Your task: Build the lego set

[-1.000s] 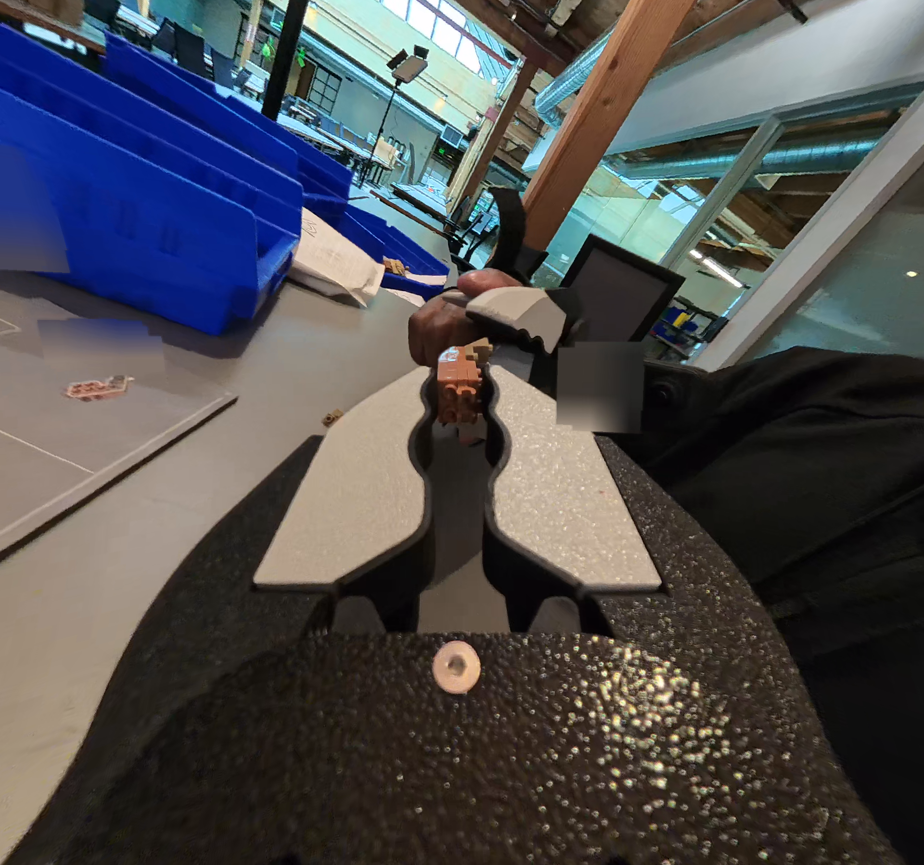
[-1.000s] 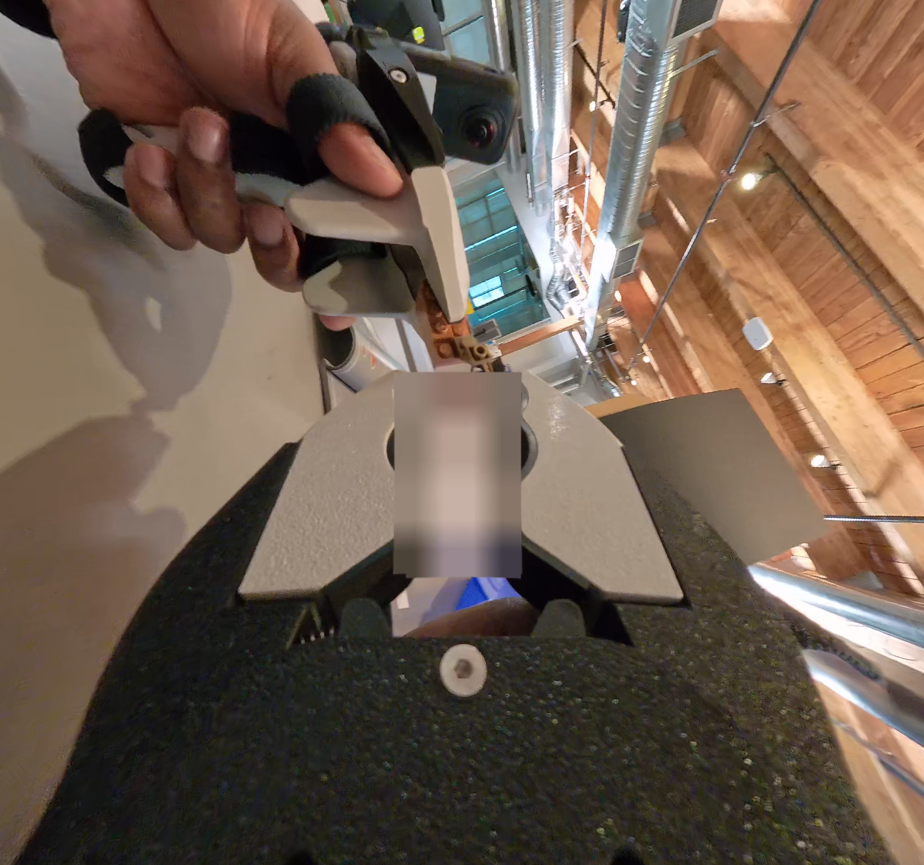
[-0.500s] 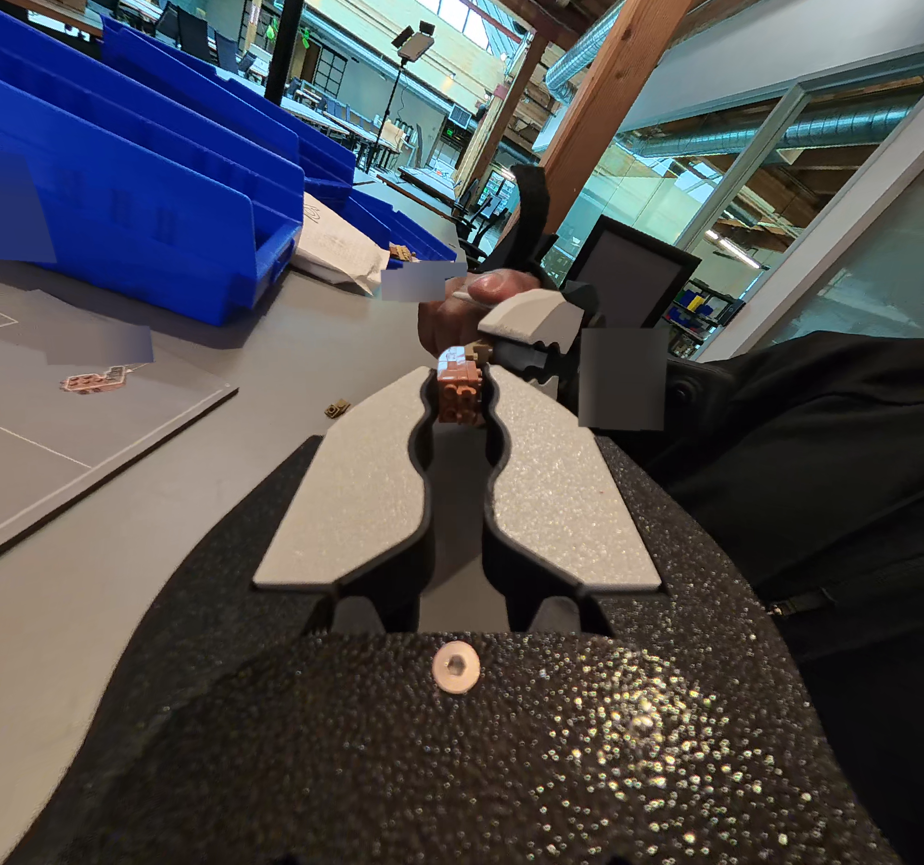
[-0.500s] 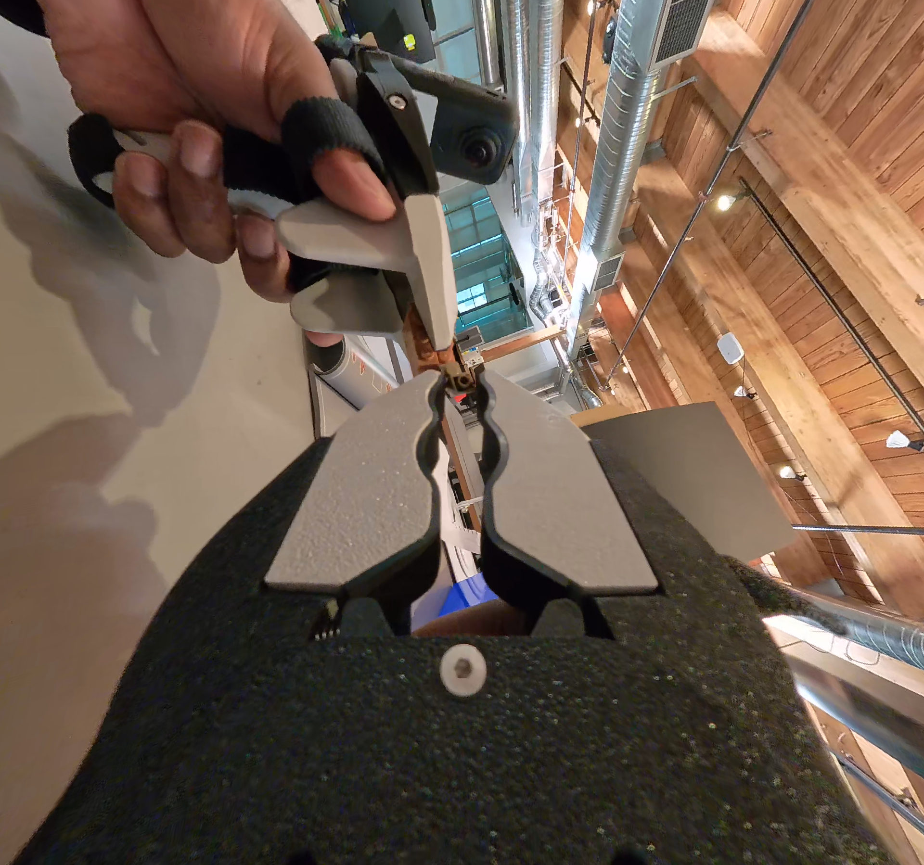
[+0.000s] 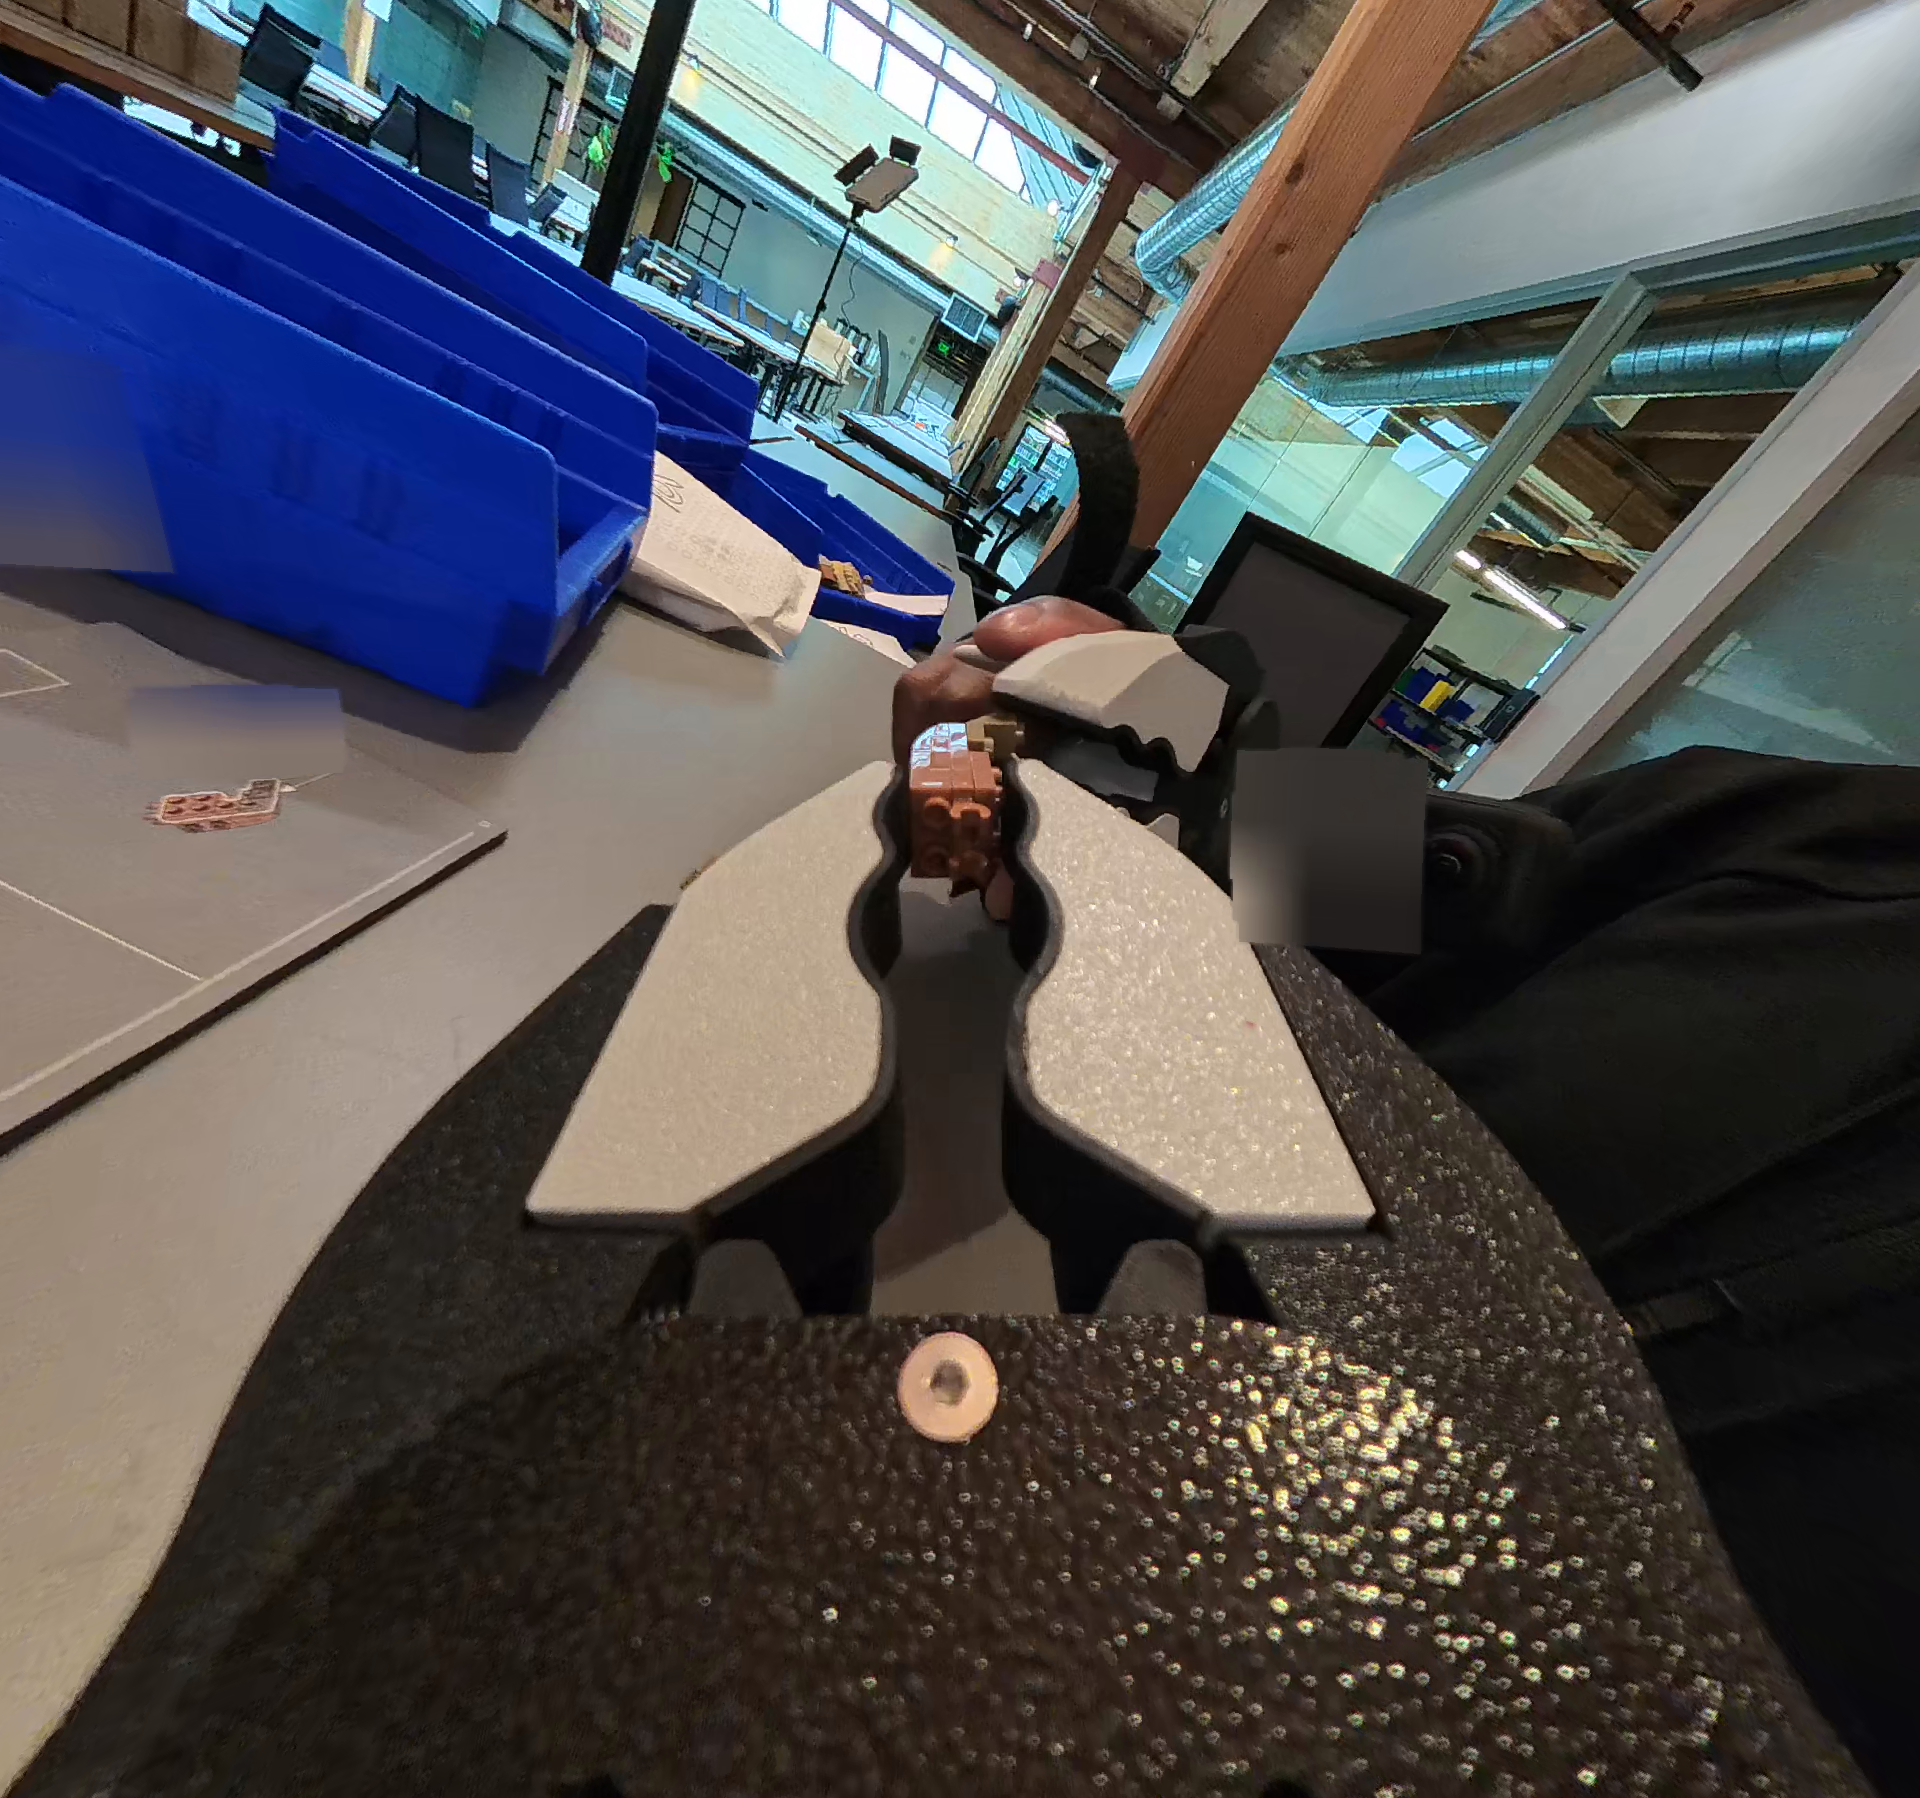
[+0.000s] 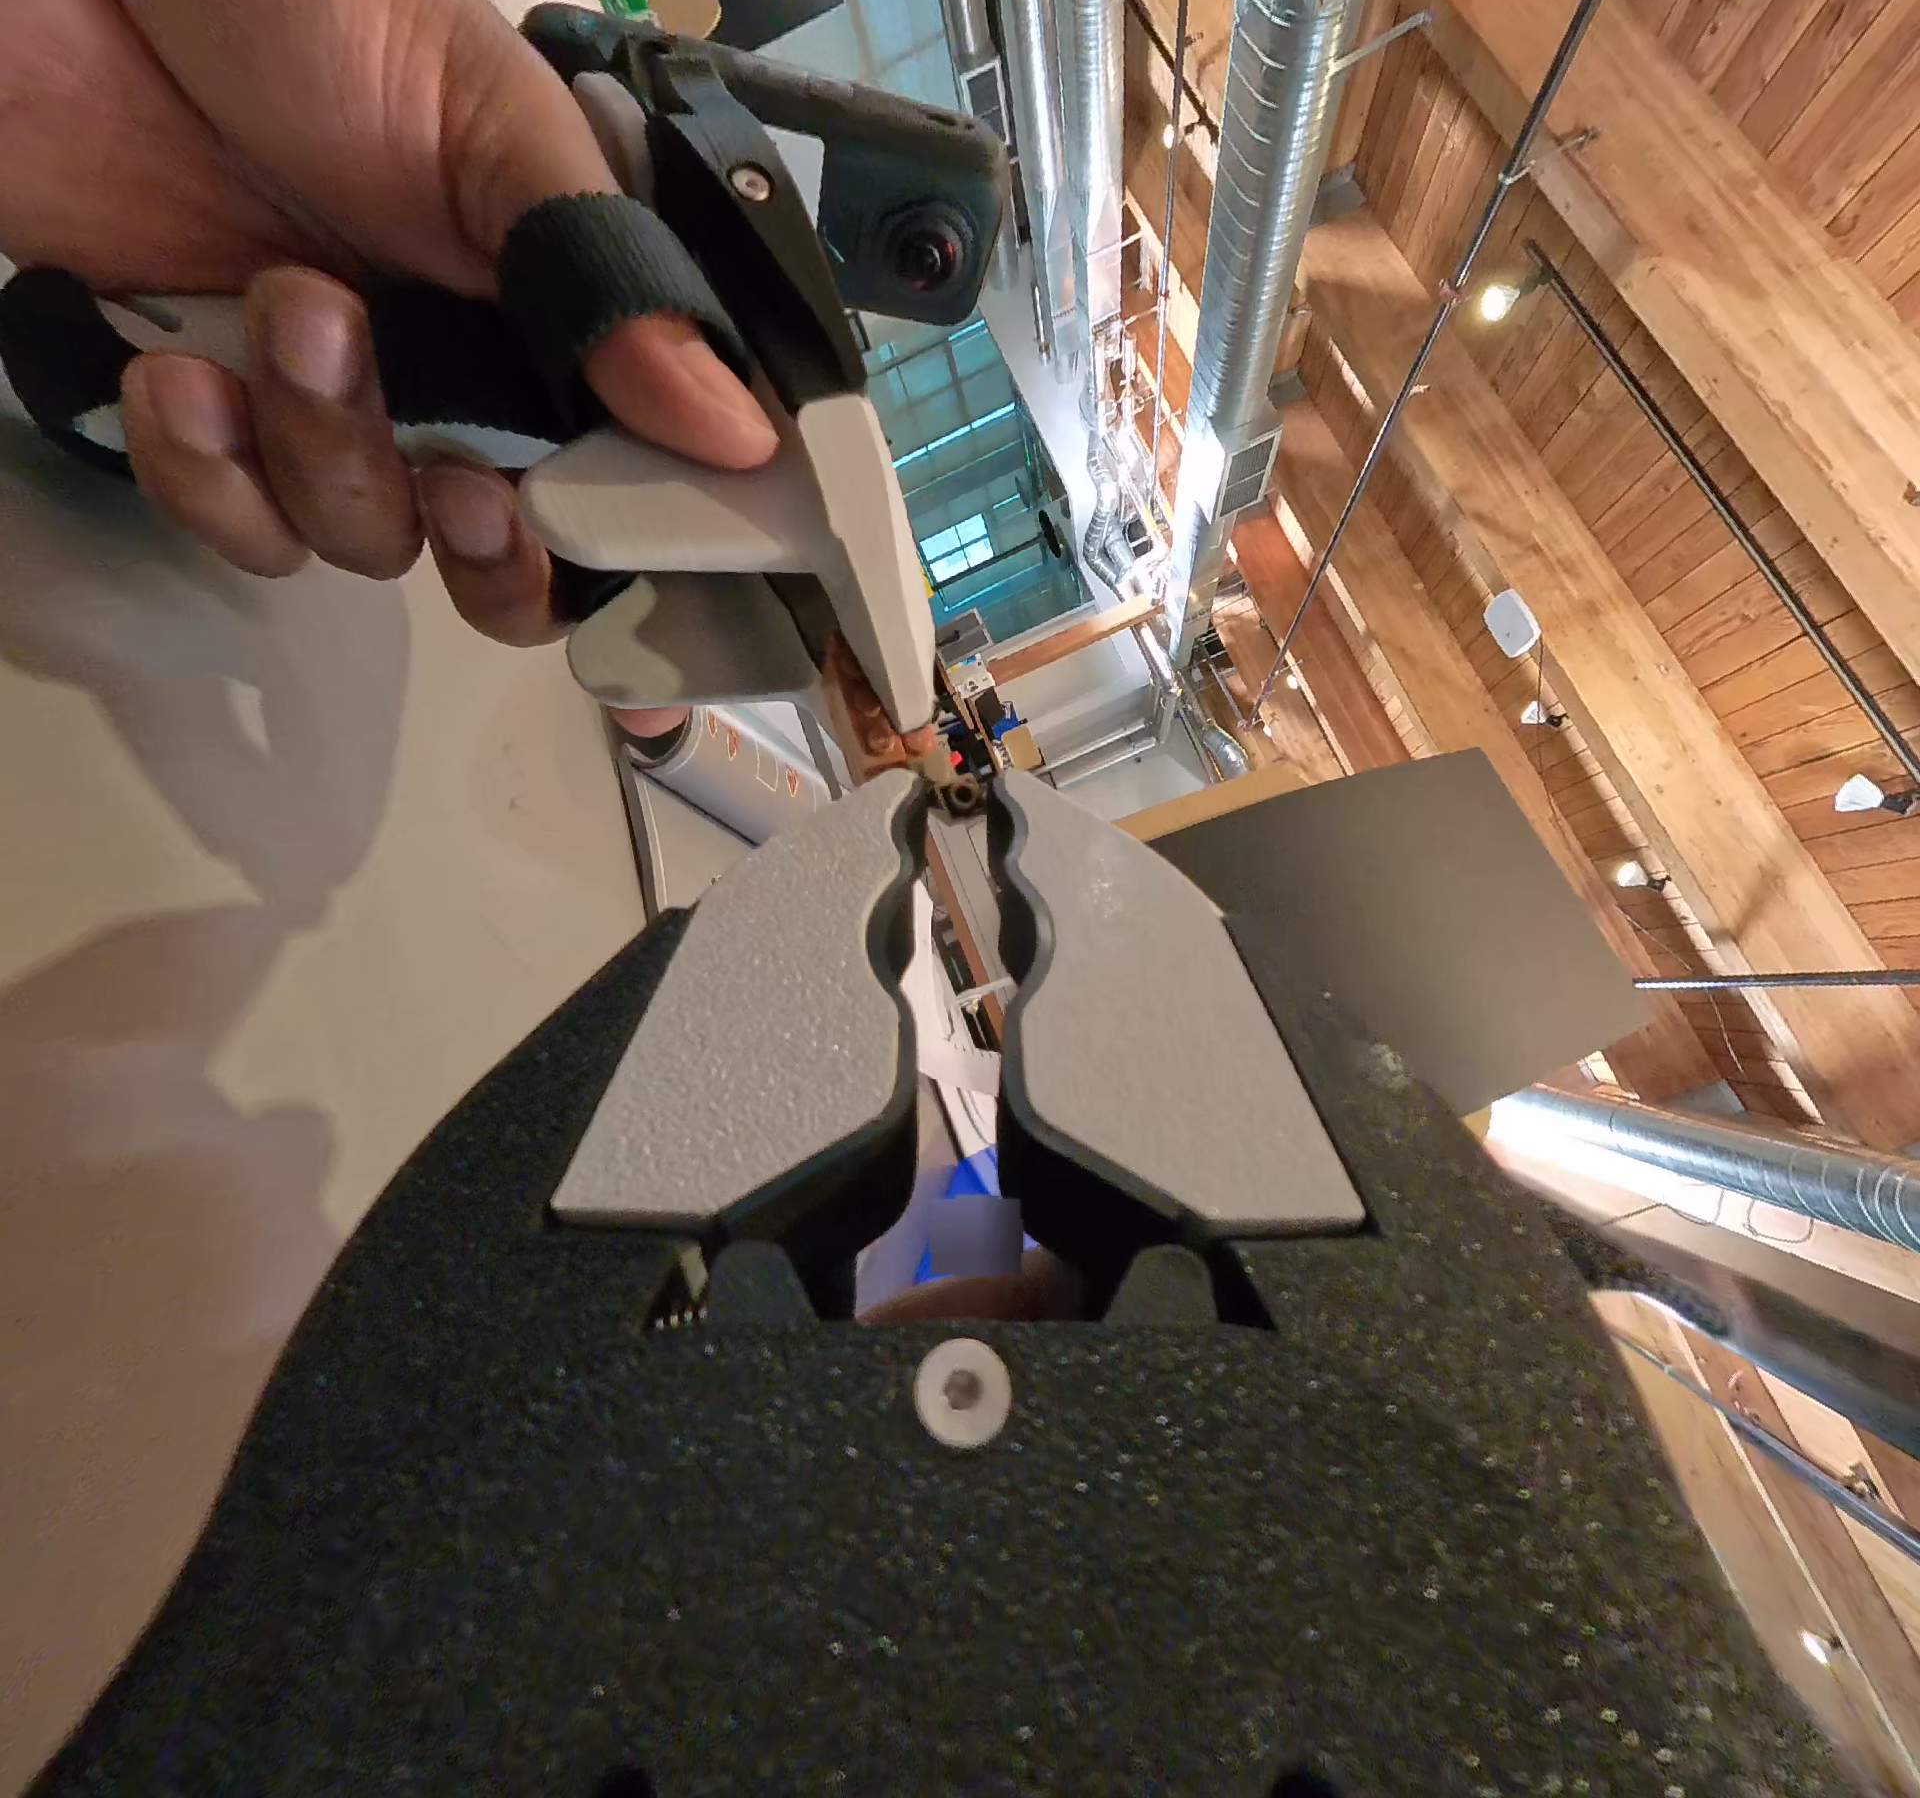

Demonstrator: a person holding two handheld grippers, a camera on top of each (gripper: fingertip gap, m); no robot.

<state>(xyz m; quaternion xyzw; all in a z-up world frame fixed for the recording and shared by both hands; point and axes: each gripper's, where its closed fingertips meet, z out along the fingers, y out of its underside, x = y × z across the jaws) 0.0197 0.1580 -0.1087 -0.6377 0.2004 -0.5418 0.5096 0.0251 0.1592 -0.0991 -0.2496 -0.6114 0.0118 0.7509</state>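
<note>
Far left on the grey table [image 5: 582, 813], a dark mat [image 5: 208, 938] carries a small flat brown brick piece [image 5: 213, 803], lying well apart from both grippers. Behind it stand blue bins [image 5: 312, 439] in rows, then a crumpled white paper [image 5: 717, 564] beside them. Centre of the left wrist view: the left gripper [image 5: 954, 813] is closed on a brown brick assembly [image 5: 956, 813], both fingertips pressed against its sides, the block upright between them and lifted clear of the table. A tan brick [image 5: 1000, 732] sits at the upper right corner of the assembly, touching it. Just right of that, the right gripper [image 5: 1039, 740] comes in sideways, a hand [image 5: 966, 668] wrapped on its handle; a dark sleeve [image 5: 1662, 1021] fills the right edge. In the right wrist view, at upper left, a hand [image 6: 312, 190] grips the handle of the left gripper, whose pale fingers [image 6: 873, 553] point down onto the brown assembly [image 6: 868, 725]. Below it, the right gripper [image 6: 961, 792] is nipped shut on the tan brick [image 6: 961, 792], the piece caught at the very fingertips, both pads against it. Wooden ceiling [image 6: 1662, 398] and silver ducts [image 6: 1247, 294] fill the right side.
</note>
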